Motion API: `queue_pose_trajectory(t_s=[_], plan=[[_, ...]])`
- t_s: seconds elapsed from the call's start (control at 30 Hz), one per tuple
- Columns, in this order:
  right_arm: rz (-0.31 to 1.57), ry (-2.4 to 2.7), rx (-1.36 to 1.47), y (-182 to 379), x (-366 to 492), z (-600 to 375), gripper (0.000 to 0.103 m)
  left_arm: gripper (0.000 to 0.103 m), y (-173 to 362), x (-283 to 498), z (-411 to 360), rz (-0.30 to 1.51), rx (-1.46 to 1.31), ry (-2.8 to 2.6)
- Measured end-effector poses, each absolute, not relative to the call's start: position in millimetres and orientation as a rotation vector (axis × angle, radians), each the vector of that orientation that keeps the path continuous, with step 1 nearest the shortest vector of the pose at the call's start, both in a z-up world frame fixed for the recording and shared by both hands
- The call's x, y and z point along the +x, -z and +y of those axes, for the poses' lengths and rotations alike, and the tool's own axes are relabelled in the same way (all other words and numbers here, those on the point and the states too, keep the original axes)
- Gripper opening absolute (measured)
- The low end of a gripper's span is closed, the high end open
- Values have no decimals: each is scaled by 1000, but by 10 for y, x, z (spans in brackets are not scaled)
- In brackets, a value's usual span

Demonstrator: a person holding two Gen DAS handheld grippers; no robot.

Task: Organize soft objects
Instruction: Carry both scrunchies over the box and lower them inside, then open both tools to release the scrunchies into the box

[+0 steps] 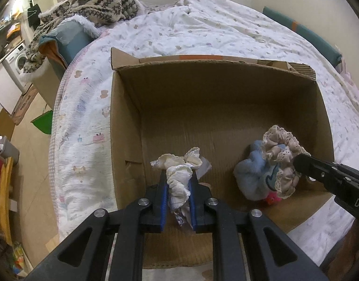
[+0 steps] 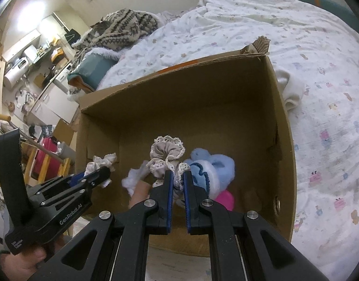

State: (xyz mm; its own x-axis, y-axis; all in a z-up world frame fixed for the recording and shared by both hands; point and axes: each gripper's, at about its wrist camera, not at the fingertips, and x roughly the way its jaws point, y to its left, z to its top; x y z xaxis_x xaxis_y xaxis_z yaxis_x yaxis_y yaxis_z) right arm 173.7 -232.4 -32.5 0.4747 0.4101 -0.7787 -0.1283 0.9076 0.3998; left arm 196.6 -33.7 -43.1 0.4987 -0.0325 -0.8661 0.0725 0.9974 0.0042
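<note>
**Cardboard box, two scrunchies gripped**

Cardboard box (image 1: 123,121) sits open on the quilt (image 1: 203,28), and everything here is placed by it. Inside, near its left wall, the left gripper (image 1: 178,182) has its jaws closed on a white scrunchie (image 1: 179,175), held above the floor. Toward the right wall, the right gripper (image 2: 177,182) has its jaws clamped on a beige lace scrunchie (image 2: 166,154). A blue plush (image 2: 212,168) lies just beside that scrunchie, touching it, with a pink item (image 2: 225,199) at the plush's near side. Outside the right wall, a cream cloth (image 2: 290,89) rests on the quilt against the box. Beyond the far left corner lies a knit blanket (image 1: 97,7)
</note>
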Motion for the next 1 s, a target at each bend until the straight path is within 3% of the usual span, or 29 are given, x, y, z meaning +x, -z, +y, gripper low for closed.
queue_pose_trajectory(t_s=[0.47, 0.6, 0.73, 0.83, 0.93, 0.97, 1.0], plan=[[1056, -315, 330, 391, 1769, -2370, 10, 18, 411, 1933, -362, 1034, 34, 85], [1047, -322, 351, 383, 1758, -2390, 11, 30, 399, 1924, -361, 1032, 39, 75], [1030, -342, 373, 340, 1738, -2430, 11, 57, 351, 1891, -361, 1008, 43, 60], [1019, -342, 399, 317, 1726, -2469, 15, 62, 299, 1876, -363, 989, 37, 57], [991, -337, 418, 262, 1699, -2516, 38, 64, 257, 1858, -354, 983, 25, 51], [976, -337, 421, 234, 1687, -2526, 59, 64, 238, 1846, -348, 978, 24, 47], [958, -334, 426, 202, 1669, -2540, 71, 64, 212, 1828, -340, 970, 24, 42]])
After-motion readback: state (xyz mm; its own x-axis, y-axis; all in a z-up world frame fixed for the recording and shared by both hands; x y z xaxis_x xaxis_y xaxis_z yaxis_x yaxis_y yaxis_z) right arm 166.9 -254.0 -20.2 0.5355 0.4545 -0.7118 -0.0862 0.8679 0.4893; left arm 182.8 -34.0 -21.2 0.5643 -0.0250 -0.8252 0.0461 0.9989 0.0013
